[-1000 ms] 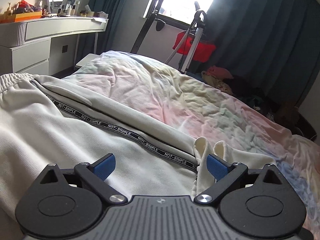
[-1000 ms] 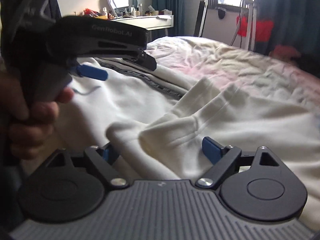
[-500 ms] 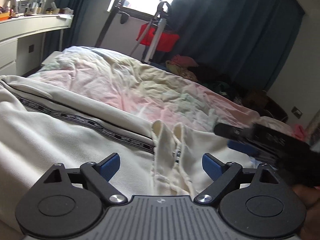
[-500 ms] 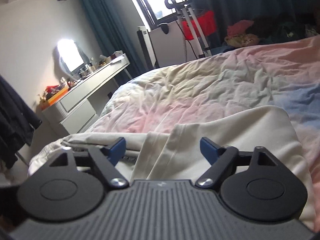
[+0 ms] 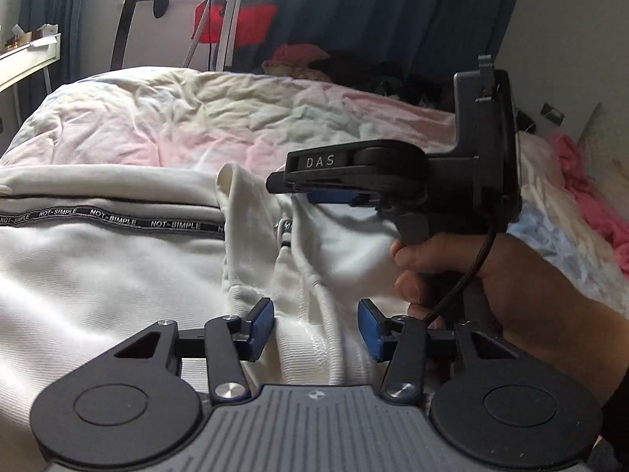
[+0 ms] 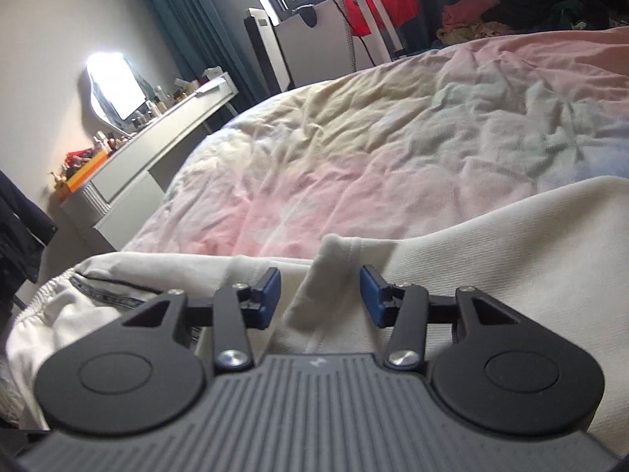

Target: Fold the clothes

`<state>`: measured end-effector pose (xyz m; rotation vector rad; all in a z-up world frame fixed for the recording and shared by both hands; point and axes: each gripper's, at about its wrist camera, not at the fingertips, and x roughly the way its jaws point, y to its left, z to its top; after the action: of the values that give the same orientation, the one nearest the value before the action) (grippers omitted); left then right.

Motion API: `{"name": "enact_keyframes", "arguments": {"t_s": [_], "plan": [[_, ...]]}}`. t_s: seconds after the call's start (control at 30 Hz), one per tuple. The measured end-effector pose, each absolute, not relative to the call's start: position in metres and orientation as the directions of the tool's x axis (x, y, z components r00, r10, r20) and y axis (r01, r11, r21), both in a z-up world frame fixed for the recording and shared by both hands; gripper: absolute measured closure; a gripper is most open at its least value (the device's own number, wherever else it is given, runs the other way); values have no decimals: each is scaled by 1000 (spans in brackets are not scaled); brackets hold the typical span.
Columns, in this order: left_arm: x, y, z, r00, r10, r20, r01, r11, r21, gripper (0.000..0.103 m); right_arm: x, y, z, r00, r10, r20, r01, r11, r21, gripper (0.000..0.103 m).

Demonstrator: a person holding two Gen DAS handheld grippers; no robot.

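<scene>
White trousers [image 5: 98, 275] with a black "NOT-SIMPLE" side stripe [image 5: 118, 218] lie across the pastel bed sheet [image 5: 236, 118]. My left gripper [image 5: 316, 328] is open, its blue pads either side of a bunched fold of the white hem [image 5: 310, 314]. My right gripper [image 6: 320, 299] is open too, straddling a raised fold of the trousers [image 6: 330, 271]. In the left wrist view the right gripper [image 5: 314, 188] is seen from the side, just beyond the hem, held in a hand [image 5: 491, 275].
A white dressing table [image 6: 157, 149] with bottles and a lit mirror stands left of the bed. A window, dark curtains, a red-topped stand [image 5: 232, 19] and a pile of clothes [image 5: 306, 59] lie behind. A pink cloth [image 5: 589, 196] lies at right.
Both grippers' jaws have narrowed around folds of the trouser hem. The right gripper has come in close beside the left one, and the left view has swung right.
</scene>
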<state>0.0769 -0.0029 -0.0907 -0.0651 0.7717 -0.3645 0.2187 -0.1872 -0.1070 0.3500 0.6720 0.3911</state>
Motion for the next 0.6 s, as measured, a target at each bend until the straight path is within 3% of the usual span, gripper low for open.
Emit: {"name": "enact_keyframes", "arguments": {"t_s": [0.07,0.13,0.23,0.47,0.6], "plan": [[81,-3,-96,655,-333,-679,286,940,-185,64,221,-186,-113,715,441,-543,-226,880,417,62],[83,-2,-97,657,-333,-676,281,941,-191,74,220,-182,-112,714,435,-548,-248,890,382,77],[81,1,-93,668,-342,-661,284,938,-198,91,215,-175,-107,730,427,-534,-289,901,325,90],[48,8,-66,715,-357,-602,285,934,-216,97,192,-167,-74,766,472,-437,-382,880,281,93],[46,6,-76,700,-310,-643,260,950,-175,96,187,-150,-81,746,467,-474,-411,884,224,93]]}}
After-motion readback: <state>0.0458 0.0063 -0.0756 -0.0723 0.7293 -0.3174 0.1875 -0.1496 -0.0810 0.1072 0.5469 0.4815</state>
